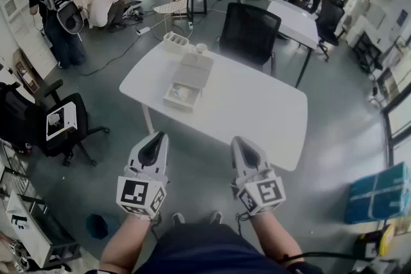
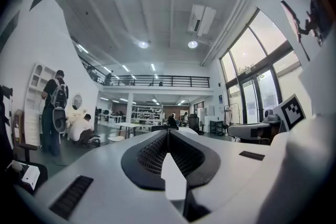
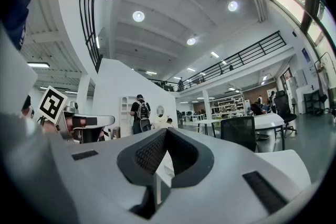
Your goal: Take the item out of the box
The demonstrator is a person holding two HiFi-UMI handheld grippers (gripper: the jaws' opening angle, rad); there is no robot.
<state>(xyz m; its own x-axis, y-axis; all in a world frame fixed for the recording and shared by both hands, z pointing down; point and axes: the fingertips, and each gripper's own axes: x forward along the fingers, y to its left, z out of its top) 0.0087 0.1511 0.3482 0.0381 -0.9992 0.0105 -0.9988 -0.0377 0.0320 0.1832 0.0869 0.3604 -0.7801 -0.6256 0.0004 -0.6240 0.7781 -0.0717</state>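
Note:
An open white box (image 1: 186,83) lies on the white table (image 1: 257,106), its lid folded back away from me. A small pale item (image 1: 180,93) rests inside its near half. Both grippers are held low by my body, short of the table's near edge and well apart from the box. The left gripper (image 1: 153,144) is shut with nothing in it, and its jaws meet at the tip in the left gripper view (image 2: 168,134). My right gripper (image 1: 247,152) is also shut and empty, its jaws closed together in the right gripper view (image 3: 165,136).
A white ribbed tray (image 1: 175,42) and a small round white object (image 1: 201,47) sit at the table's far edge. A black office chair (image 1: 249,32) stands behind the table. Another black chair (image 1: 61,125) is at the left. People are at the far left.

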